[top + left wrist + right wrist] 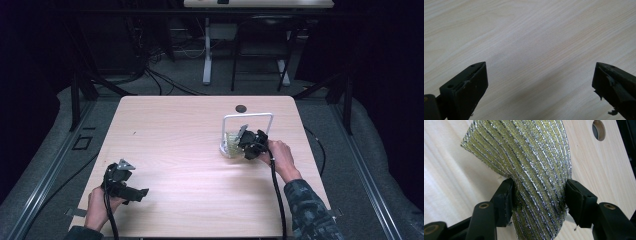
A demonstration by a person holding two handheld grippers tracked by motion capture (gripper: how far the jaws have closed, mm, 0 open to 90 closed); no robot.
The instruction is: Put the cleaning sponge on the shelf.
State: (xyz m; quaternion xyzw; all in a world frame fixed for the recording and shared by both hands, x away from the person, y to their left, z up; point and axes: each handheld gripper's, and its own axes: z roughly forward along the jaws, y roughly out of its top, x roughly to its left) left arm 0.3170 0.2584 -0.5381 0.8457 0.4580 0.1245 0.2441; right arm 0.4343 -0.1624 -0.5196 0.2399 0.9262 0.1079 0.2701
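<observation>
Wooden table (180, 165); right gripper (539, 195) seemingly pinches glittery cloth (534, 165), striped up close.

A dim lab or test room. A pale rectangular wood-grain table (175, 145) with 1 round cable hole (241, 108) stands on grey carpet (225, 82). Beyond the table, loose black cables (165, 80) lie before a white-legged desk (207, 55); black metal frame struts (75, 100) flank the table.

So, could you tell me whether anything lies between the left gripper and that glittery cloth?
Nothing visible does. The left gripper sits open at the table's near left, and bare wood runs to the cloth, which the right gripper clamps.
</observation>
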